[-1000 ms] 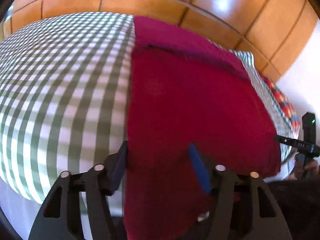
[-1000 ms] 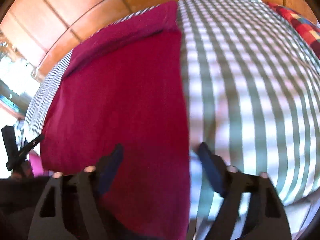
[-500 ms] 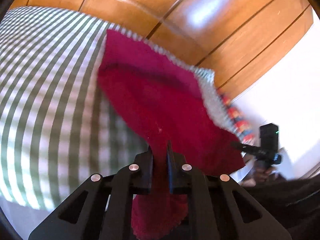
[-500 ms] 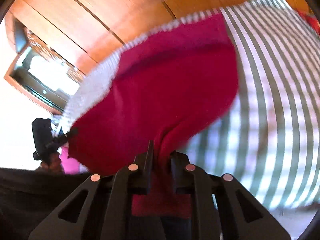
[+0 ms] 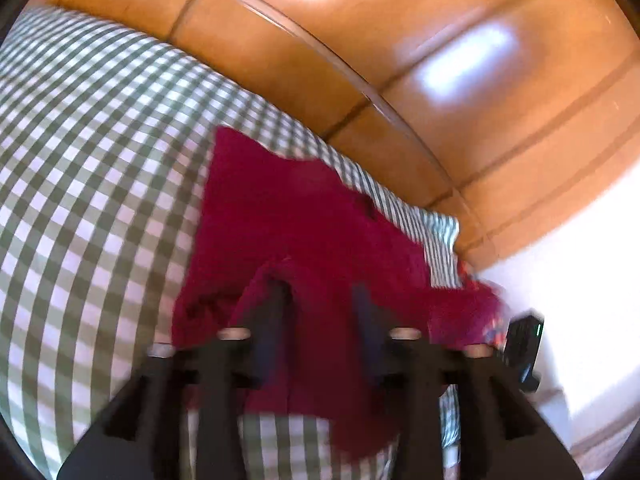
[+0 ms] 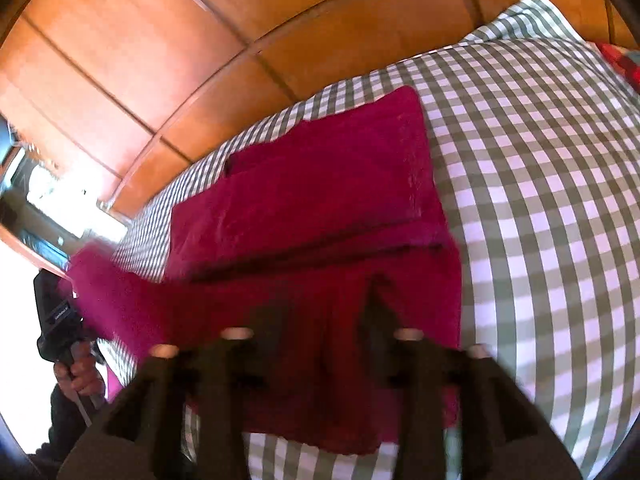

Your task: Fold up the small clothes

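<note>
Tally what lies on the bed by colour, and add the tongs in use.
Crimson garment: 1
Green-and-white checked bedcover: 1
Red patchwork cloth at the bed's far edge: 1
Black tongs: 2, left tongs and right tongs, both opening with the garment below them
Total: 5

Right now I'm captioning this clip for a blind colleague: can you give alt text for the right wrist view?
A dark red garment lies partly folded on a green-and-white checked bedspread, its near edge doubled over. The right gripper hovers over it, jaws opening with only loose cloth below. Wooden panels rise behind.
</note>
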`<action>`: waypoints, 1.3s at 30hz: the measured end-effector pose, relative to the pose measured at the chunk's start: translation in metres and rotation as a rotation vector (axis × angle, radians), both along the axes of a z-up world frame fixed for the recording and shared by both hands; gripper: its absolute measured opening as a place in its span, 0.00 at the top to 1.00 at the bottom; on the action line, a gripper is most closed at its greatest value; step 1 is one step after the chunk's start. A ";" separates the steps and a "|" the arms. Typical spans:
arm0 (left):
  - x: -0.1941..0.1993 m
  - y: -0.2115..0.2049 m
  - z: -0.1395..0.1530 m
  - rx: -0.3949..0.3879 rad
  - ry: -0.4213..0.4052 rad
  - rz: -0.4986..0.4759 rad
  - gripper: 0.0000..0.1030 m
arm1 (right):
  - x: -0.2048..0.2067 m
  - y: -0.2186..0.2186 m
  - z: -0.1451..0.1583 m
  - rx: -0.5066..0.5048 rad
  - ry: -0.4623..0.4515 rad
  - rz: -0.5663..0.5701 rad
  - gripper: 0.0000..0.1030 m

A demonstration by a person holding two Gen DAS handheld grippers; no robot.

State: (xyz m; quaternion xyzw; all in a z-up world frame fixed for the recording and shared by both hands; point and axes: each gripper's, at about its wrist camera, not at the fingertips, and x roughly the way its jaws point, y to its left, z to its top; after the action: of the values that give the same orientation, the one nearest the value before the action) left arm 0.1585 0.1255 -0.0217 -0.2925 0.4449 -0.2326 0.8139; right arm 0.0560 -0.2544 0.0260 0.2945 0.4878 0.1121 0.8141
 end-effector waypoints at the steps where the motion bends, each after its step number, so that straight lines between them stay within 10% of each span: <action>1: 0.002 0.010 0.000 -0.022 -0.011 0.036 0.43 | -0.002 -0.003 0.003 0.008 -0.014 -0.001 0.34; 5: -0.004 0.048 -0.011 -0.045 -0.007 0.138 0.42 | -0.032 -0.020 0.017 -0.001 -0.065 -0.026 0.21; 10: -0.039 0.028 -0.036 0.156 -0.060 -0.011 0.42 | -0.056 -0.012 -0.010 -0.122 0.011 0.003 0.18; 14: -0.053 -0.012 -0.059 0.289 -0.068 -0.156 0.44 | -0.053 0.011 -0.042 -0.211 0.063 0.033 0.38; 19: -0.053 -0.011 -0.068 0.304 -0.048 -0.133 0.80 | -0.050 0.009 -0.040 -0.203 0.048 0.028 0.75; 32: -0.172 0.010 -0.059 0.271 -0.053 -0.284 0.85 | -0.162 0.015 -0.013 -0.224 0.099 0.197 0.79; 34: -0.195 0.013 -0.060 0.251 -0.031 -0.306 0.85 | -0.178 0.015 -0.010 -0.239 0.114 0.219 0.78; 39: -0.209 0.024 -0.054 0.191 -0.015 -0.275 0.78 | -0.182 0.003 -0.002 -0.291 0.088 0.157 0.33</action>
State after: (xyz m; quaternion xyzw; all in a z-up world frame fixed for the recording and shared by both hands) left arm -0.0504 0.1492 -0.0753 -0.1486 0.4947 -0.3007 0.8017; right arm -0.1263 -0.2515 0.0239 0.1392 0.5556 0.0904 0.8147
